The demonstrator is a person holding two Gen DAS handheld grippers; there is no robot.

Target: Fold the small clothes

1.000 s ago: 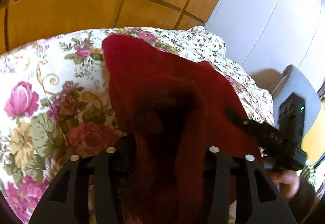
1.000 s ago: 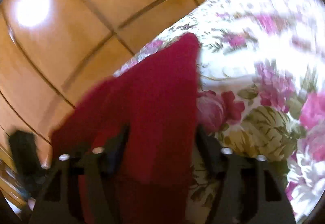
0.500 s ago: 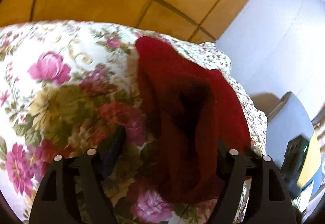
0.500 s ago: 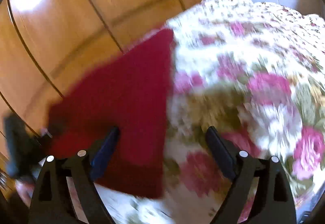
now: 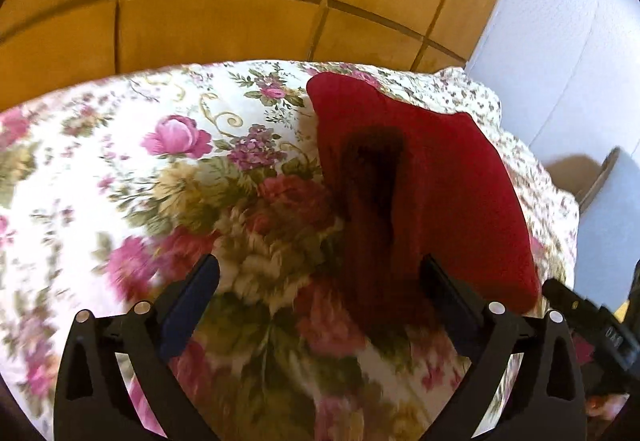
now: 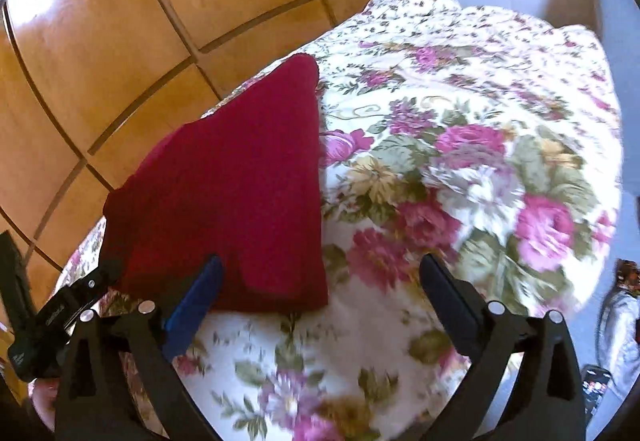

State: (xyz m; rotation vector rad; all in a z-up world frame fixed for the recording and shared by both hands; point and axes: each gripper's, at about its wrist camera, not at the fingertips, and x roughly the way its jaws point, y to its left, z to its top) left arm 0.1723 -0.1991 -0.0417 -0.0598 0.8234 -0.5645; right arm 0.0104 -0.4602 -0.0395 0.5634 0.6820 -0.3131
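Observation:
A dark red garment lies folded on the flowered tablecloth, toward the far edge. My left gripper hovers over its near end with jaws opening wide. A shadowed fold of the garment reaches in beside the right finger, and the pads do not press on it. In the right wrist view the garment lies flat at the left. My right gripper has its jaws opening too, with only the garment's near corner between them and the blue-padded left finger over its edge. Each gripper shows at the other view's edge.
The flowered cloth covers a rounded table, with orange-brown tiled floor beyond its far edge. A white wall and a grey chair stand to the right. A phone lies low at the right.
Both grippers have widened and let go of the red garment, then drawn back toward me. The garment has dropped flat onto the cloth.

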